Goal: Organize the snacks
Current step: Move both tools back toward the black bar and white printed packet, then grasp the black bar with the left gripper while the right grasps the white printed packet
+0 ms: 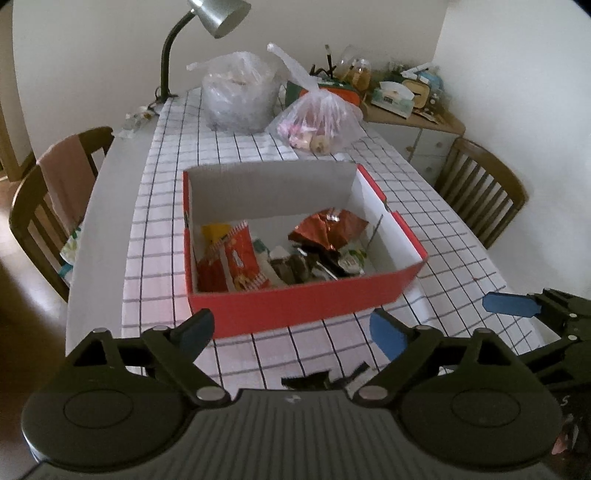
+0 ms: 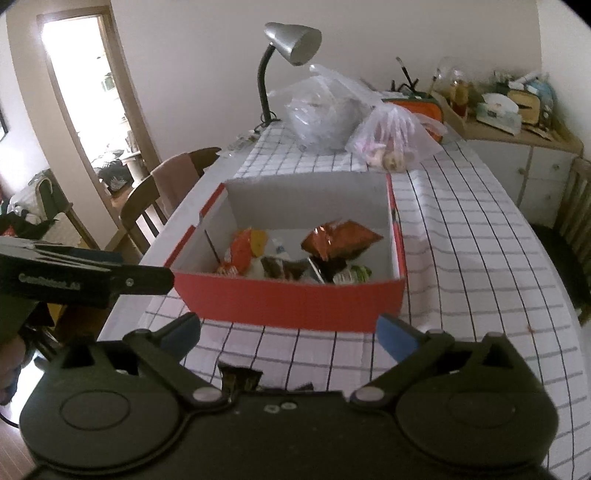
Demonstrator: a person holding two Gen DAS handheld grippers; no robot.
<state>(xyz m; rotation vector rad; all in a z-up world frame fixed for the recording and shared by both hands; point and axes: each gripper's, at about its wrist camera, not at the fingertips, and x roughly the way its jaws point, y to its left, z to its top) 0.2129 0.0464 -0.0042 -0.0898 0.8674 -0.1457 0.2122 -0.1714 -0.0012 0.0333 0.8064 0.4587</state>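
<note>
A red cardboard box [image 1: 295,302] with white inside walls sits on the checked tablecloth and holds several snack packets: a red-and-white biscuit pack [image 1: 242,260], a shiny orange-brown bag [image 1: 327,230] and dark wrappers. The box also shows in the right wrist view [image 2: 291,304], with the orange-brown bag [image 2: 340,238] inside. My left gripper [image 1: 293,330] is open and empty, just in front of the box's near wall. My right gripper [image 2: 288,330] is open and empty, also in front of the box. The right gripper shows at the right edge of the left wrist view [image 1: 535,306].
Two clear plastic bags [image 1: 240,96] [image 1: 319,118] stand behind the box; the nearer holds pink-wrapped items. A desk lamp [image 1: 218,16] stands at the far left. Wooden chairs [image 1: 48,206] [image 1: 480,192] flank the table. A cluttered cabinet [image 1: 413,103] is at the back right.
</note>
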